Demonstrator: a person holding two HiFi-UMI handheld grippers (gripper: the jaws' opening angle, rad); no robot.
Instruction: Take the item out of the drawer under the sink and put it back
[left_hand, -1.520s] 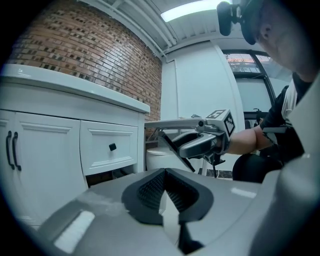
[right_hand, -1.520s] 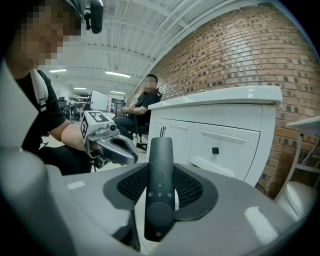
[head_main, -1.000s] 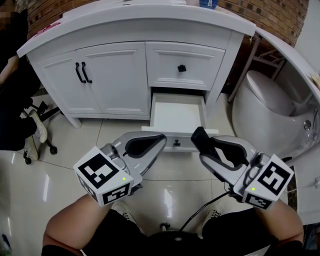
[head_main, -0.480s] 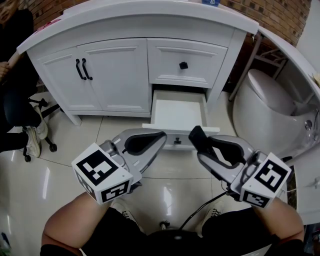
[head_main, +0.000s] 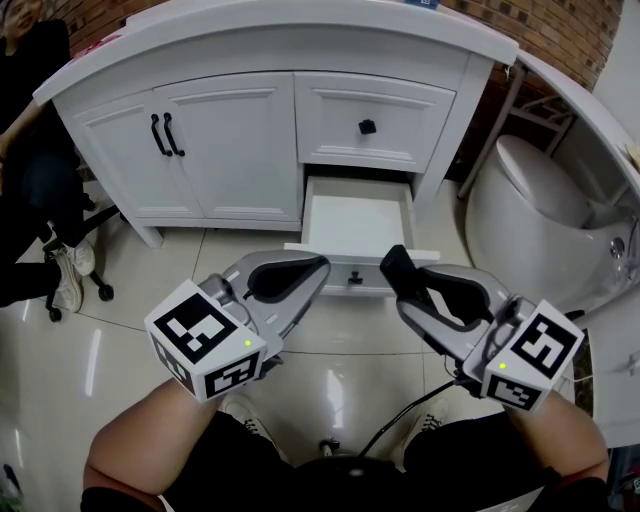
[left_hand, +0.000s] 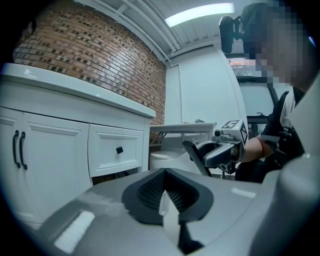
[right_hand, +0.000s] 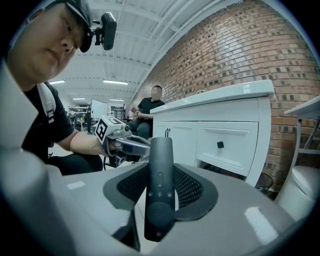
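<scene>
Below the closed upper drawer of the white vanity, the lower drawer (head_main: 357, 228) stands pulled out and its inside looks empty. My right gripper (head_main: 402, 272) hovers just in front of the drawer's front panel (head_main: 352, 282), shut on a slim black remote control (right_hand: 159, 185) that stands upright between the pads. The remote's end (head_main: 396, 266) pokes out toward the drawer. My left gripper (head_main: 296, 276) hangs beside it at the left, shut with nothing between its fingers (left_hand: 150, 190). The right gripper (left_hand: 220, 150) also shows in the left gripper view.
The vanity has double doors (head_main: 215, 150) with black handles and a closed upper drawer (head_main: 367, 126). A white toilet (head_main: 535, 215) stands close at the right. A seated person (head_main: 30, 190) and a chair base are at the left. A black cable (head_main: 400, 415) runs over the glossy tile floor.
Both grippers have stayed almost in place in front of the open drawer, the remote still held in the right one. The seated person at the left has shifted a little.
</scene>
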